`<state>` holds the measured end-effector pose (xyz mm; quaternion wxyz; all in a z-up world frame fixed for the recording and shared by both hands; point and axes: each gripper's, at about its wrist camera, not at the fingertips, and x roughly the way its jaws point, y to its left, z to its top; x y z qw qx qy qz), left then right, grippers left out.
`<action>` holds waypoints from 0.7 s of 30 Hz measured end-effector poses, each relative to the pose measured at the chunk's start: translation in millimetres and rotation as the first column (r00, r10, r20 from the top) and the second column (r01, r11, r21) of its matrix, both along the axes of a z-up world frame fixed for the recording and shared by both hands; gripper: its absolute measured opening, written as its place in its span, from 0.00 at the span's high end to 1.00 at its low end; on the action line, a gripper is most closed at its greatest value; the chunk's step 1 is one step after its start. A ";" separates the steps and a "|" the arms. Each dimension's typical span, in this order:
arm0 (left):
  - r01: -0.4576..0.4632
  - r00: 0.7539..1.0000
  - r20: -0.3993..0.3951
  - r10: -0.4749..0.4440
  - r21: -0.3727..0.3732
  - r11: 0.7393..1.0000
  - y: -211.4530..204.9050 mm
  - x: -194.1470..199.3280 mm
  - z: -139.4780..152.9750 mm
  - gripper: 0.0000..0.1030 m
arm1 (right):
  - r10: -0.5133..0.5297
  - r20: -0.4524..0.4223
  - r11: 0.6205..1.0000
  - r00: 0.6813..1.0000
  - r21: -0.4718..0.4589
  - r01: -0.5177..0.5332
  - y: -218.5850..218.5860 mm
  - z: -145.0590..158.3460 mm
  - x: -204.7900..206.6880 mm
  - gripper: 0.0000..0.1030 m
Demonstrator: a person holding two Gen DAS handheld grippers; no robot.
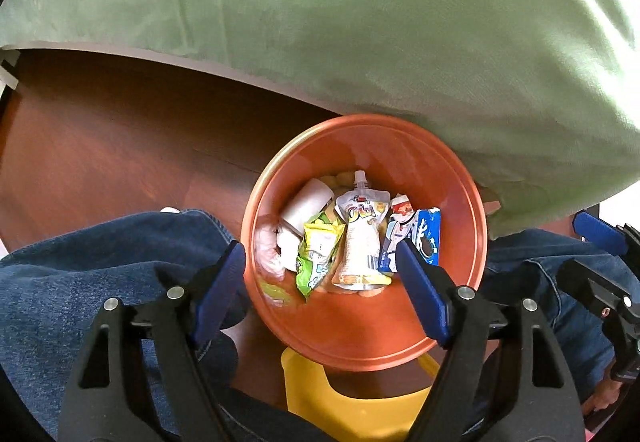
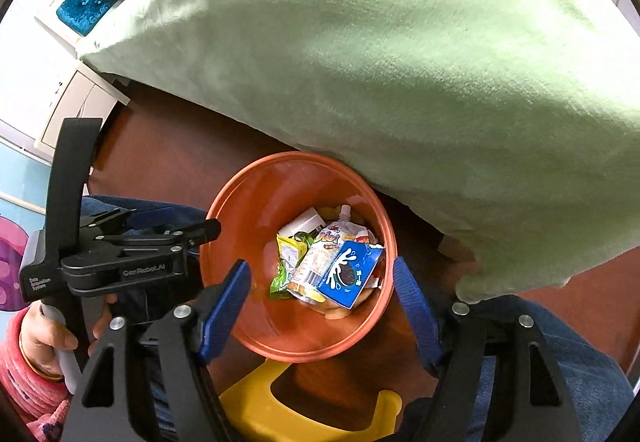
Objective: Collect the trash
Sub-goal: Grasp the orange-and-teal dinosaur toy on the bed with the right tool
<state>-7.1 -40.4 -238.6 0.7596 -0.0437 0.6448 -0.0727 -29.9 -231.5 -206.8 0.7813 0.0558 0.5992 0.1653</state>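
**Trash in the bucket, both tools empty**

As I look down, the trash (image 1: pixel 352 238) lies in the orange bucket (image 1: pixel 460 182) below my left tool (image 1: pixel 320 266) and right tool (image 2: pixel 322 278), both spread wide, gripping nothing.

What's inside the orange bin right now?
Orange bin holds a spouted pouch, blue cookie box, green wrapper and white cup. Whatever lies beneath them is covered.

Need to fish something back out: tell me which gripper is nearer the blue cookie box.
Right, marginally. Right gripper hangs open above the blue cookie box; left gripper hangs open more above the spout pouch.
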 end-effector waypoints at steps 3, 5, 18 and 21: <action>-0.006 1.000 0.031 0.005 0.015 1.000 1.8 -0.3 9.0 0.27 | -0.001 0.008 1.000 1.000 0.005 0.001 -2.6 6.0 0.4 0.30; -0.012 0.997 0.071 0.010 0.034 0.999 3.4 0.1 20.2 0.27 | 0.004 0.013 1.000 1.000 0.013 -0.004 -6.1 12.2 2.7 0.30; -0.077 0.899 0.436 0.037 0.075 0.994 27.2 31.0 153.9 0.19 | 0.043 0.388 0.998 0.921 0.033 -0.060 6.4 148.8 65.8 0.21; -0.103 0.865 0.499 0.061 0.058 0.993 39.6 42.0 179.6 0.17 | 0.065 0.486 0.998 0.872 -0.016 -0.065 19.0 173.8 111.5 0.19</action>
